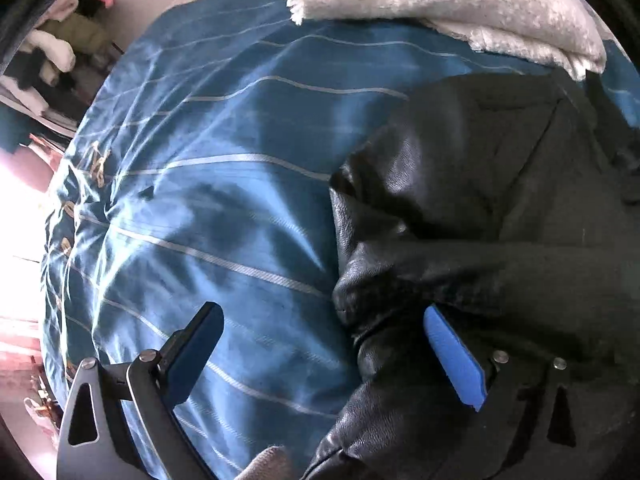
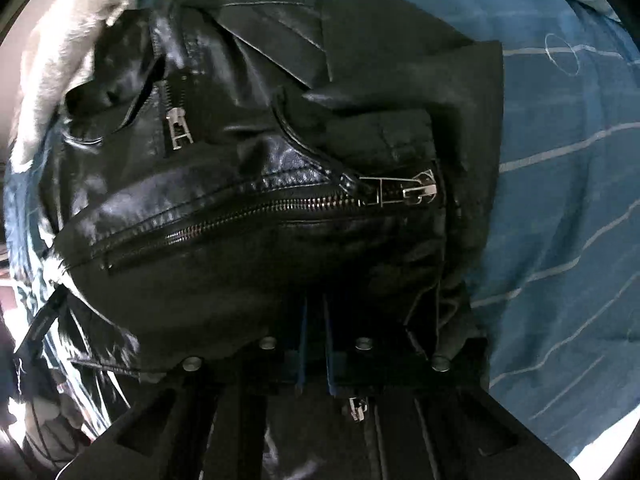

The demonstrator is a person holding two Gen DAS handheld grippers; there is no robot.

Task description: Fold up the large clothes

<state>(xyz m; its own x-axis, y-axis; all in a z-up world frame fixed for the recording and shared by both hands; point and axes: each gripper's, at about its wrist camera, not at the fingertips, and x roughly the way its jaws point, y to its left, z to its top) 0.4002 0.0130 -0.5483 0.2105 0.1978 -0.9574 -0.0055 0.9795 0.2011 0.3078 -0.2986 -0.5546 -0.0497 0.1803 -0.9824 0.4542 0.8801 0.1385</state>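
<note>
A black leather jacket (image 2: pixel 248 184) with silver zippers lies bunched on the blue striped bedspread (image 1: pixel 208 200). My right gripper (image 2: pixel 315 320) points steeply down into it. Its blue pads stand almost together, and the tips are sunk in a dark fold of the leather at the jacket's near edge. More of the jacket shows under the gripper body. My left gripper (image 1: pixel 326 330) is open wide over the jacket's (image 1: pixel 460 208) left edge. Its left finger (image 1: pixel 200 344) hangs over bare bedspread, while the blue pad (image 1: pixel 452 356) of the other finger rests against a leather fold. Nothing is pinched between them.
A white fluffy blanket (image 1: pixel 440 4) lies on the bed just beyond the jacket. Clothes and shelves (image 1: pixel 52 56) stand past the bed's far left edge, beside a bright window. Bare bedspread (image 2: pixel 560 200) stretches to the right of the jacket.
</note>
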